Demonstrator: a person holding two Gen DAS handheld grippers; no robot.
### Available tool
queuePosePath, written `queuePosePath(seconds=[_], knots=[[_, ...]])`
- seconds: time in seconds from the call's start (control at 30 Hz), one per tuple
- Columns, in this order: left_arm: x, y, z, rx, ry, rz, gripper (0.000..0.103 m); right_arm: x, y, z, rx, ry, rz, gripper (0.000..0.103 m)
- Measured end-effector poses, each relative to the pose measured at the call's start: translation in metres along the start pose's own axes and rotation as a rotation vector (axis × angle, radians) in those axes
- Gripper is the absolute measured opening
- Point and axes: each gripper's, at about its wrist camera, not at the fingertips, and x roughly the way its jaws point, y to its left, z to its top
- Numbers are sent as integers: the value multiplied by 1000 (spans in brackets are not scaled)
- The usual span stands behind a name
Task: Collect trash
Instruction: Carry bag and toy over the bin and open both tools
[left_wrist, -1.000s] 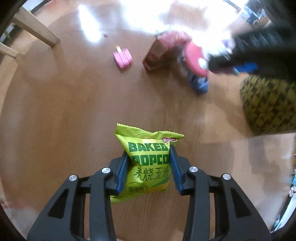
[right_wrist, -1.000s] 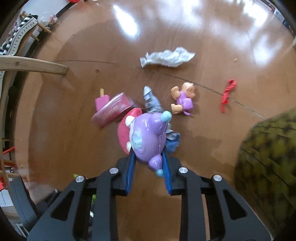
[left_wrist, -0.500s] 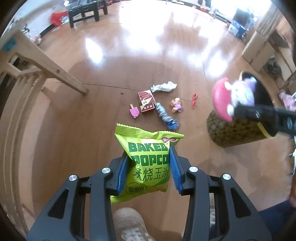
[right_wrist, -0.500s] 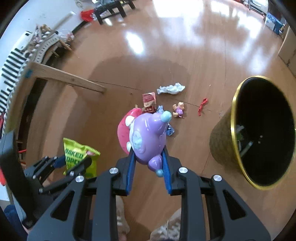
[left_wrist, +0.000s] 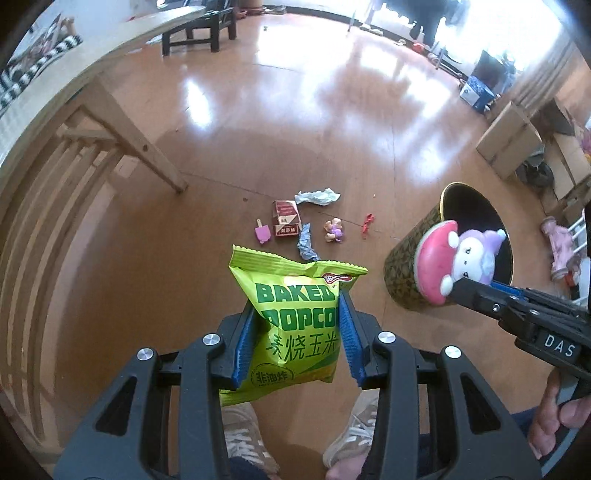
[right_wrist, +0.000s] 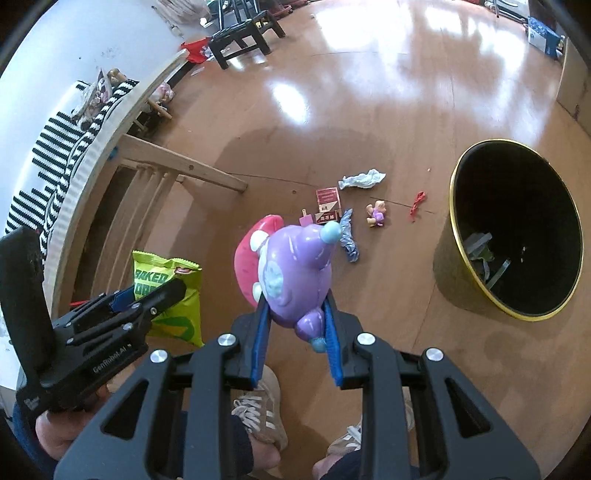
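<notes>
Left gripper (left_wrist: 297, 334) clamped the popcorn bag (left_wrist: 295, 325); right gripper (right_wrist: 295, 332) pinched the purple toy (right_wrist: 291, 273) — both held above the floor, bin (right_wrist: 458, 258) on the right.

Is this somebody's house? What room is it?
Probably a living or play room in a home. A shiny wooden floor has toys and trash scattered on it, a wooden-slatted bed or cot with striped bedding stands by the wall, and cardboard boxes sit behind a gold-rimmed trash bin.
</notes>
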Motion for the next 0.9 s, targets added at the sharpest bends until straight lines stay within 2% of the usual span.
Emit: queuePosePath(seconds=[0.2, 0.63, 0.9], knots=[[10, -12, 4, 39, 1, 15, 41, 5, -1, 7, 7, -7, 8, 28], [16, -21, 7, 54, -3, 32, 41, 8, -10, 12, 26, -8, -4, 28], [18, -51, 15, 106, -10, 24, 41, -8, -42, 16, 83, -42, -32, 28]])
